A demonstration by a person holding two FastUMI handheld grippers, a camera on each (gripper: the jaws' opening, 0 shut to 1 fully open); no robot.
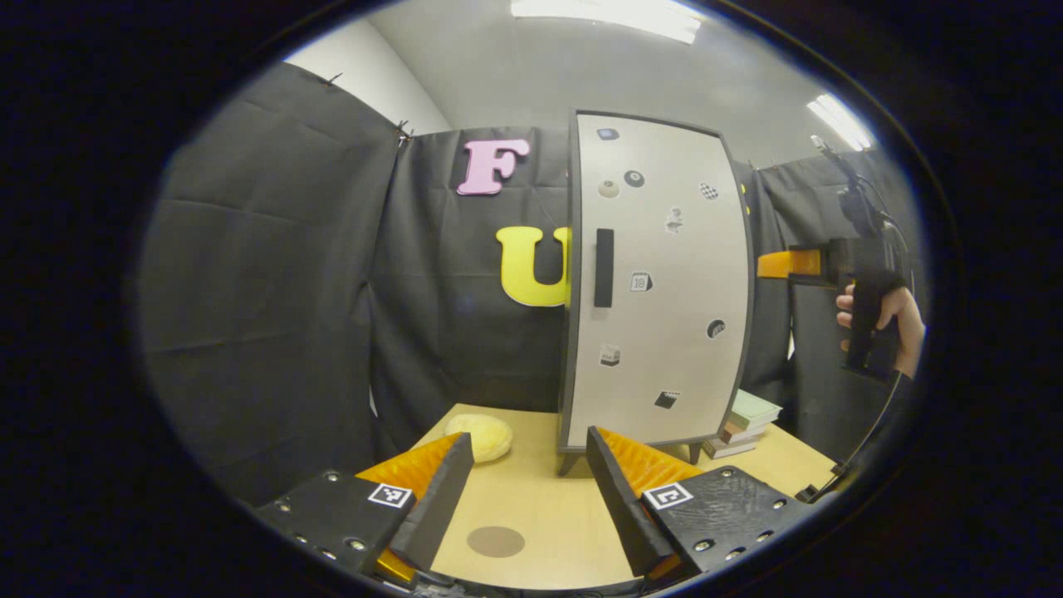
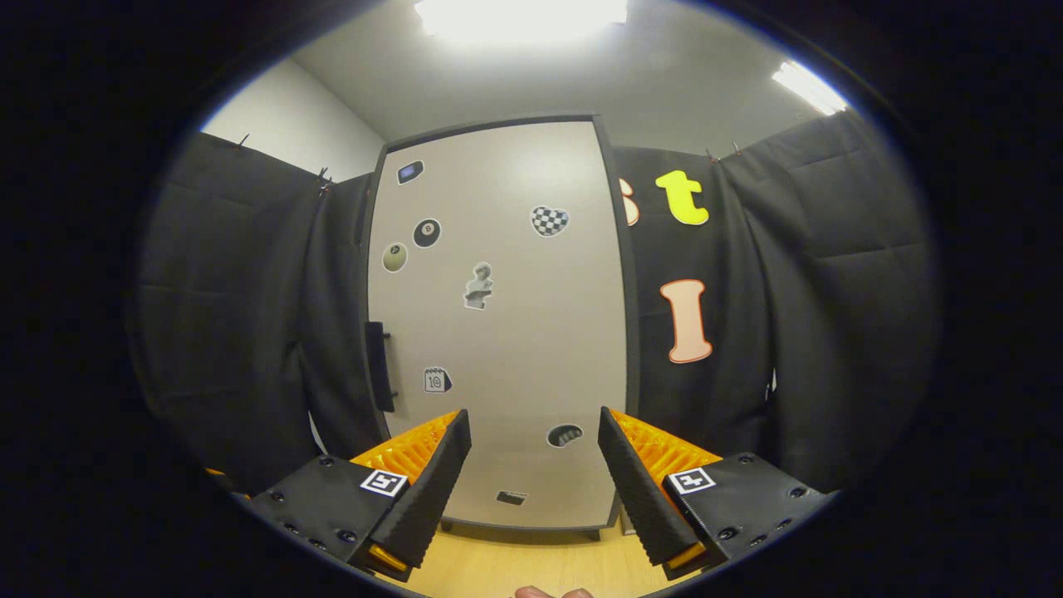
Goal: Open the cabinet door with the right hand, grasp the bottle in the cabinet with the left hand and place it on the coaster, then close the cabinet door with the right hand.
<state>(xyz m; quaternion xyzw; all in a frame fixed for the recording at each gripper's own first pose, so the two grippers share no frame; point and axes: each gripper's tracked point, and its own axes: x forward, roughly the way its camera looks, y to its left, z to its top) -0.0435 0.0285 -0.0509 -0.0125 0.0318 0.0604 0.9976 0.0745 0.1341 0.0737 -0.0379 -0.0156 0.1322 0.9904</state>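
Nothing is done yet: the cabinet door (image 2: 498, 332) is closed, my right tongs (image 2: 534, 465) and left tongs (image 1: 530, 482) both spread and empty.

A staged recording booth here, not a home, black cloth wall (image 1: 274, 274) draped and pinned all round, strip lights (image 1: 610, 17) on a plain ceiling, a lone sticker-covered cabinet (image 2: 507, 332) on a wooden table (image 1: 548, 507), books (image 1: 747, 423) stacked behind
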